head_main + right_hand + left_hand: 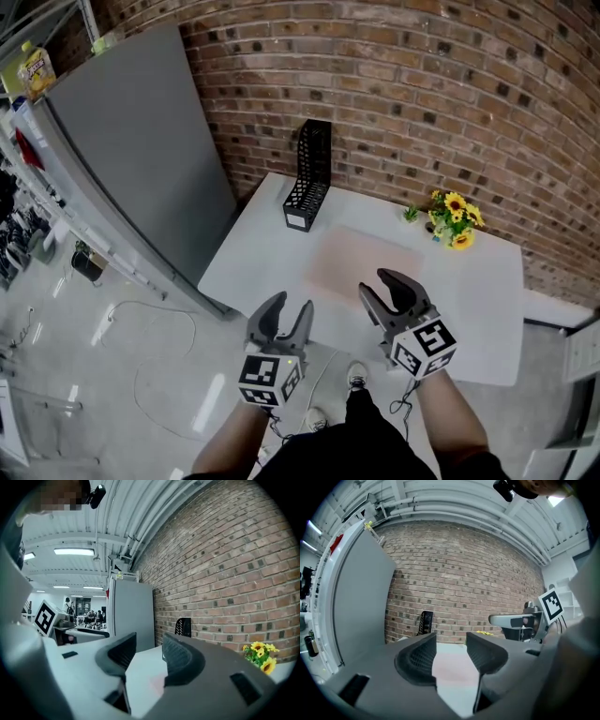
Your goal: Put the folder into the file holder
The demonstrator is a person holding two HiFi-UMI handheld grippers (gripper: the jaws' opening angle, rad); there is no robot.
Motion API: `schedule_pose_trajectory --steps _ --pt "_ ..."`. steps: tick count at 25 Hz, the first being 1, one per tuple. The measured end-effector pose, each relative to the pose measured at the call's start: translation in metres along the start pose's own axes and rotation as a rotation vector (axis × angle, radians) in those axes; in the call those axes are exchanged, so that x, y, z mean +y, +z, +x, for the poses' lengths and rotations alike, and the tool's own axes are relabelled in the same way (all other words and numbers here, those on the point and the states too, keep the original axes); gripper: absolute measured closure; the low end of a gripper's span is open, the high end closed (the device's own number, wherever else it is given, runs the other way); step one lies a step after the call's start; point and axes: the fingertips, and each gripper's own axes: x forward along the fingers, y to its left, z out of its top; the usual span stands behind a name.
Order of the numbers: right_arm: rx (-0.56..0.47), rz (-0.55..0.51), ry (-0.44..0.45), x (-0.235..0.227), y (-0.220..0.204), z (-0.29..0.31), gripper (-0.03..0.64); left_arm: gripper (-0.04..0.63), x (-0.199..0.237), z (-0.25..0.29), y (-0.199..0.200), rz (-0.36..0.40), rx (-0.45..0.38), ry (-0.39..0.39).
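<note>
Ahead, folder (364,264) flat on table (487,314)

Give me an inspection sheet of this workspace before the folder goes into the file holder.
Surface: white table, set against the wall.
Job's things: pale pink folder lying flat mid-table; black mesh file holder upright at the far left corner.
Clutter: small bunch of sunflowers at the far right.
Grippers: left gripper and right gripper both open, empty, at the near edge.
Cables: thin cable on the floor left of the table.
Surroundings: brick wall behind; grey panel at left.
</note>
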Motion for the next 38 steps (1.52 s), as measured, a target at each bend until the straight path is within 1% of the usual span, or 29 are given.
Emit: schedule_pose_trajectory --steps 3,8,18,22,27,38 --pt "0.016 0.001 0.034 -0.011 -0.002 0.018 0.418 0.379 0.009 0.016 -0.001 -0.013 0.01 0.021" --pt "0.042 0.007 0.084 -0.034 -0.005 0.049 0.39 0.359 0.023 0.044 -0.003 -0.032 0.03 0.057" --pt "0.099 0.03 0.188 -0.079 -0.025 0.101 0.365 0.356 0.04 0.091 -0.026 -0.104 0.085 0.147" --pt "0.112 0.037 0.225 -0.095 -0.032 0.116 0.36 0.356 0.044 0.106 -0.034 -0.133 0.091 0.187" --pt "0.128 0.044 0.268 -0.111 -0.041 0.128 0.354 0.356 0.044 0.118 -0.046 -0.153 0.111 0.231" --pt "0.179 0.068 0.345 -0.138 -0.065 0.142 0.339 0.353 0.041 0.134 -0.081 -0.266 0.164 0.322"
